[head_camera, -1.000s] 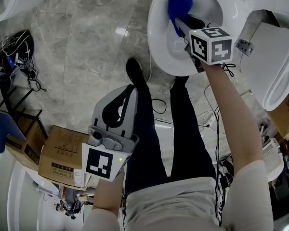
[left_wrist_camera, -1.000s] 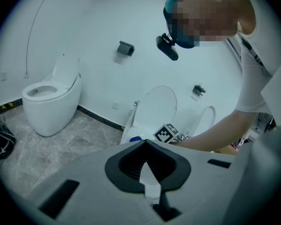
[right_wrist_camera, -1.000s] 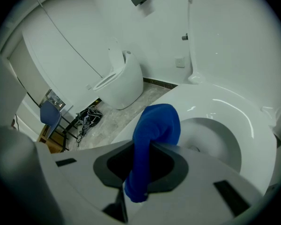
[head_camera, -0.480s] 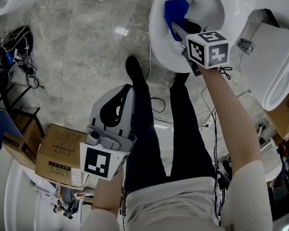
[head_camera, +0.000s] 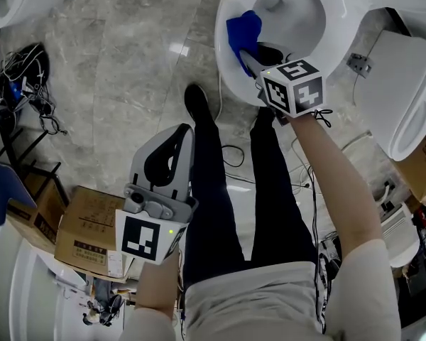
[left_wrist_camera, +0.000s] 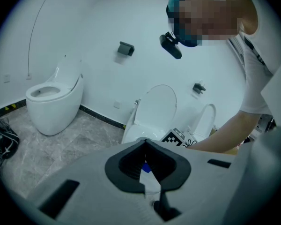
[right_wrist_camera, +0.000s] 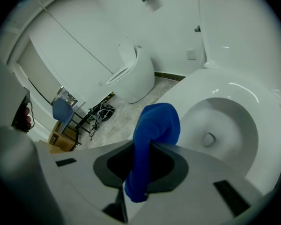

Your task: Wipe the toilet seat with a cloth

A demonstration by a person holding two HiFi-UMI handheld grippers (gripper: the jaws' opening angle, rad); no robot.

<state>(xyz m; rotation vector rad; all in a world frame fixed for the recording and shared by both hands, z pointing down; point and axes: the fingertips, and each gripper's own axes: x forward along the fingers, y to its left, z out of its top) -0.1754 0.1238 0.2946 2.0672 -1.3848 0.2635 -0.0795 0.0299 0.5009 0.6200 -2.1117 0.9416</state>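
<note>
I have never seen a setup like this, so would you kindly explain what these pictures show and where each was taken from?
There is no robot here. A person holds a two-jaw gripper in each hand, and the cubes with square markers are part of those grippers. The head view comes from a camera on the person's head, looking down past their legs. The other two views come from cameras riding on each gripper, looking along its jaws. The right gripper is shut on a blue cloth and holds it at the left side of the toilet seat. The left gripper is shut with nothing in it, held low beside the person's leg. On the marble floor are a cardboard box and a tangle of cables.
</note>
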